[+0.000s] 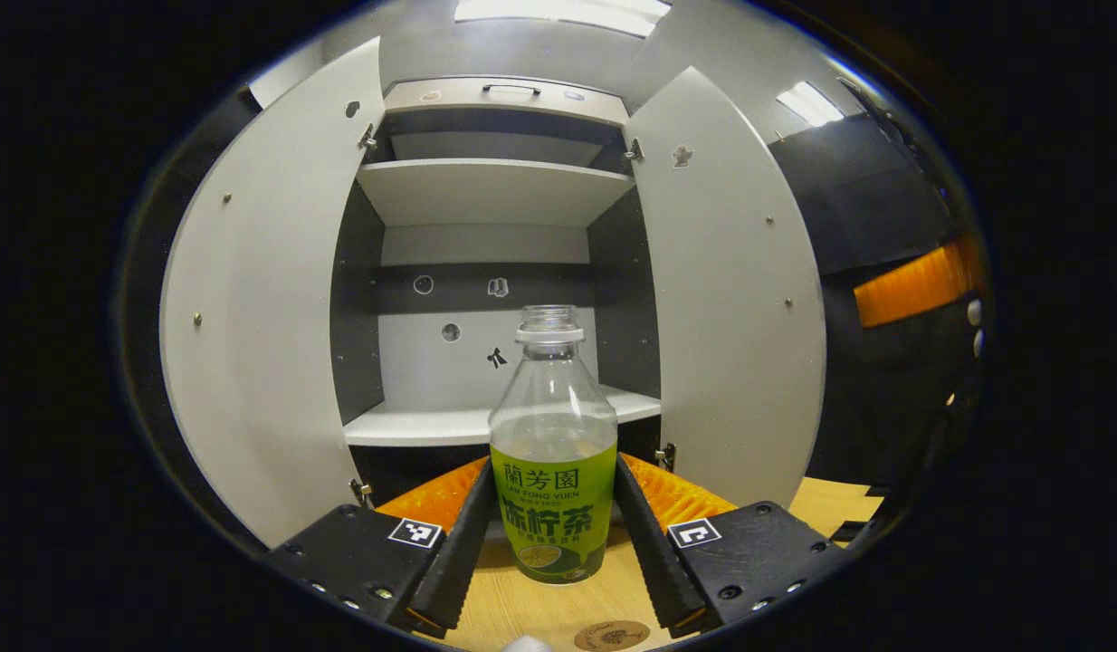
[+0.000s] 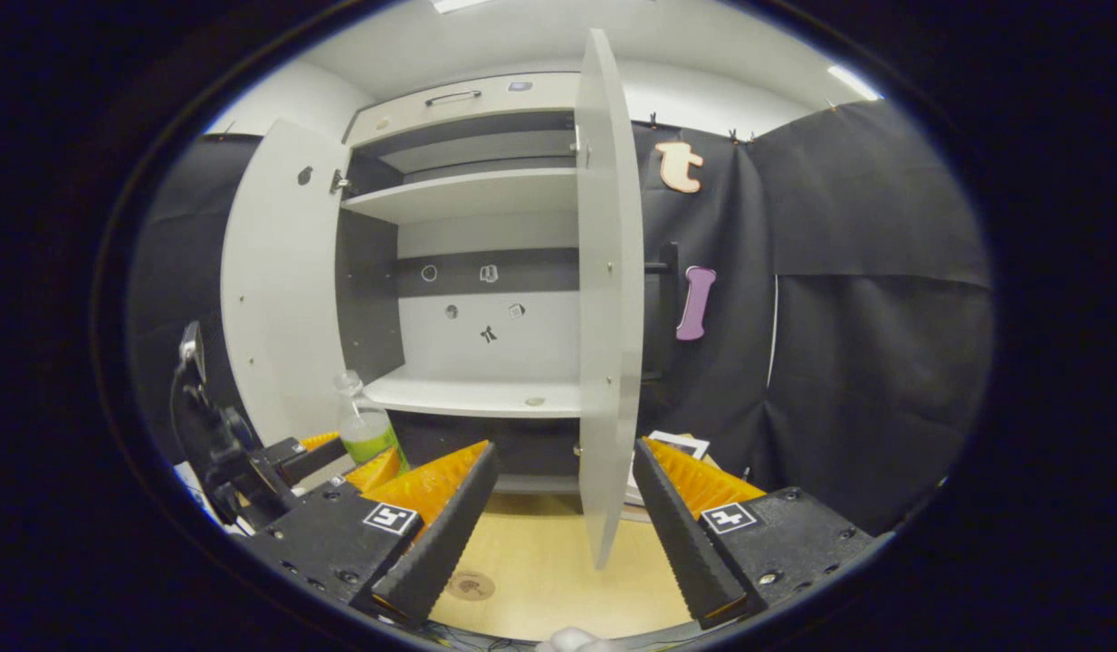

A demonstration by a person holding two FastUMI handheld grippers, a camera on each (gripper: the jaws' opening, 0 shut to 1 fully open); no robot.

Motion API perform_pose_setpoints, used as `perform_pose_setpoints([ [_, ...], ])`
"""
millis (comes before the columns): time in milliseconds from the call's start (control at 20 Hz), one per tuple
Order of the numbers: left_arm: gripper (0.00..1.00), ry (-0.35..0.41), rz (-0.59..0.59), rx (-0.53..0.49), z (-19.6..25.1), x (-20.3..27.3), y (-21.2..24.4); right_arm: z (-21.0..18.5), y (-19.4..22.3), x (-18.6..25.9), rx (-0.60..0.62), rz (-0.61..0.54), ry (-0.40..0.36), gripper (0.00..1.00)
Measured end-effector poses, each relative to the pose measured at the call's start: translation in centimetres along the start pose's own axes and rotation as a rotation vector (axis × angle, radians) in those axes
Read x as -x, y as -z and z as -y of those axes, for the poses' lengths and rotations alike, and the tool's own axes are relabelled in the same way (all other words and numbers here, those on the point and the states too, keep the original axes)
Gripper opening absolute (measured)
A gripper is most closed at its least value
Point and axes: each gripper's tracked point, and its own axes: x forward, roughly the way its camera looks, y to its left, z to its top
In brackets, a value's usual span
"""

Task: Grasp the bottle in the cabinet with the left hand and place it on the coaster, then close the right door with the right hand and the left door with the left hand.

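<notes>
Between the fingers of the left gripper (image 1: 553, 552), the bottle (image 1: 553, 453) is riding clamped, outside the cabinet (image 1: 486, 195) above the table (image 1: 522, 611). Next: lowering onto the coaster (image 1: 612, 635). Right gripper (image 2: 558, 530) is waiting agape near the right door (image 2: 606, 299).

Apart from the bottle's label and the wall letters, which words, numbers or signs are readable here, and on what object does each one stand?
No text can be quoted.
Coaster: faint print, too small and blurred to read.
Square markers: black-and-white patterns, no words or numbers.
Stickers on the cabinet's back wall: small shapes, no legible writing.
Bottle: label left out, as asked.
</notes>
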Motion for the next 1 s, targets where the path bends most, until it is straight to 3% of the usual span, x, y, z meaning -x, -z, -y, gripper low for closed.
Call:
perform_pose_setpoints([
  [200,0.79,0.043,-0.056,0.024,2.2,1.9,6.3,0.2,0.5,0.7,0.026,-0.018,0.008,0.99],
  [350,0.76,0.079,-0.015,0.065,4.0,2.9,8.9,0.3,0.9,0.9,0.054,-0.042,0.006,0.99],
  [400,0.8,0.087,-0.007,0.074,4.5,3.1,9.6,0.4,1.1,1.0,0.061,-0.048,0.006,0.99],
  [450,0.76,0.088,-0.01,0.083,4.7,3.2,10.7,0.5,1.2,1.1,0.067,-0.053,0.004,0.99],
  [700,0.76,0.094,-0.042,0.105,6.1,3.2,15.6,0.8,1.4,1.0,0.093,-0.069,-0.001,0.99],
  [750,0.8,0.097,-0.044,0.107,6.3,3.0,16.4,0.9,1.4,1.0,0.1,-0.069,-0.004,0.99],
  [800,0.76,0.094,-0.048,0.106,6.3,2.9,17.1,0.9,1.4,1.0,0.11,-0.072,-0.005,0.99],
  [950,0.76,0.085,-0.064,0.098,6.1,2.4,19.1,1.0,1.4,0.8,0.127,-0.083,-0.009,0.99],
  [1000,0.8,0.083,-0.076,0.097,6.1,2.2,19.8,1.0,1.6,0.7,0.128,-0.089,-0.011,0.99],
])
